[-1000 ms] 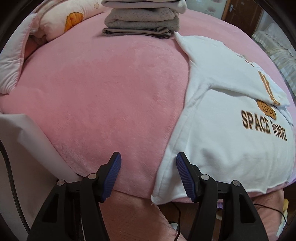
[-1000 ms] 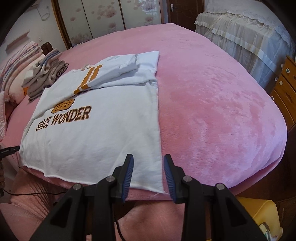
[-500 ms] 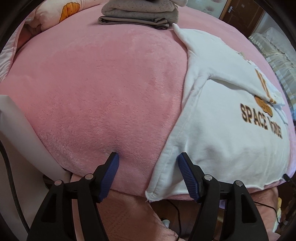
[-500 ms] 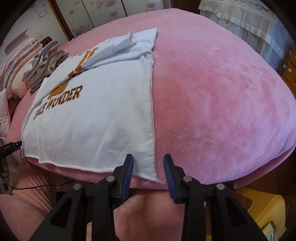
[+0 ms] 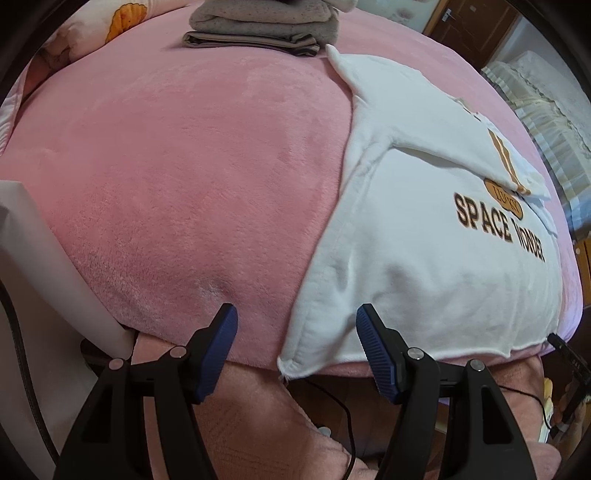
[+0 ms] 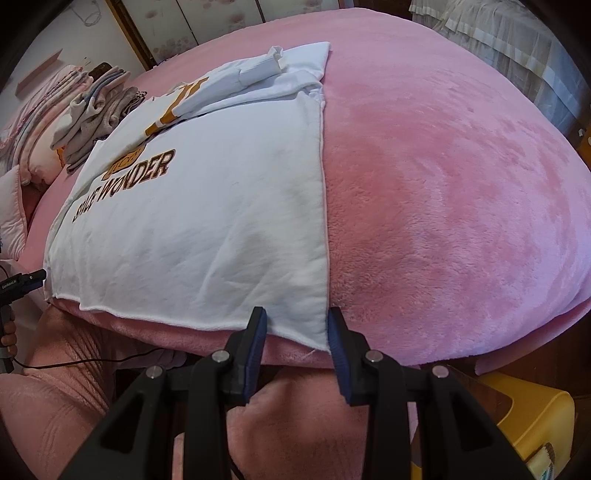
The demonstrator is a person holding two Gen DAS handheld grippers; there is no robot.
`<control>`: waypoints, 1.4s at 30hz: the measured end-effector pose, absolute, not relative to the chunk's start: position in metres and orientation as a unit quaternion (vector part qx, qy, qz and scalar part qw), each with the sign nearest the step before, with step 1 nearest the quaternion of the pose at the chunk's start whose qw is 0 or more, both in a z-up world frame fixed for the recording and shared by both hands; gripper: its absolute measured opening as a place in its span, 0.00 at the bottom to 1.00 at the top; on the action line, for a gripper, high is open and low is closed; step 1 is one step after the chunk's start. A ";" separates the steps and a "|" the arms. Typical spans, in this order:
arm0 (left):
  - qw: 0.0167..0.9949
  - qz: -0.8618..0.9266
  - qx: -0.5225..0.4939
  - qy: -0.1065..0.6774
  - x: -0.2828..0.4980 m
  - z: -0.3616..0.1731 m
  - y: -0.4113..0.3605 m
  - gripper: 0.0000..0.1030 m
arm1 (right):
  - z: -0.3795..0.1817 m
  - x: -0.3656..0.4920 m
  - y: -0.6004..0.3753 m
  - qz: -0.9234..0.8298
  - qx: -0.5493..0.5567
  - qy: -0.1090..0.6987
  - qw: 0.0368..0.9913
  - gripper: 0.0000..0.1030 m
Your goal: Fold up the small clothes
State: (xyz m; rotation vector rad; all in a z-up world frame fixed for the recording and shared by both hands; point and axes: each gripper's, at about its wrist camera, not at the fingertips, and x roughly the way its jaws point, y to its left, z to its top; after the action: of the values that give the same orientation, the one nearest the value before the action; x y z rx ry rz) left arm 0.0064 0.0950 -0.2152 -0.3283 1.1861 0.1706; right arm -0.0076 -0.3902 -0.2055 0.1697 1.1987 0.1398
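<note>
The left gripper (image 5: 295, 328), jaws wide and gripping nothing, hangs over the near left hem corner of the white sweatshirt (image 5: 424, 258), and the right gripper (image 6: 293, 330), jaws narrower, straddles the near right corner, though whether its pads touch the cloth is hard to tell; both seem placed to lift the hem for a fold away from the person. The sweatshirt lies flat on the pink blanket (image 6: 443, 184), sleeves already folded in. A stack of folded clothes (image 5: 258, 26) sits beyond the collar, clear of the fold.
</note>
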 end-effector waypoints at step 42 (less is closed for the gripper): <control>0.787 -0.063 -0.377 0.484 0.009 -0.153 0.136 0.06 | -0.129 0.003 -0.415 0.161 0.236 0.475 0.832 0.06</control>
State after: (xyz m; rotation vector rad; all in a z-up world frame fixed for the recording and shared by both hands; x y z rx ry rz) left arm 0.0086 0.1357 -0.1529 -0.8122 1.0438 -0.1356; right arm 0.0033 -0.4155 -0.1290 0.5008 1.0073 0.3417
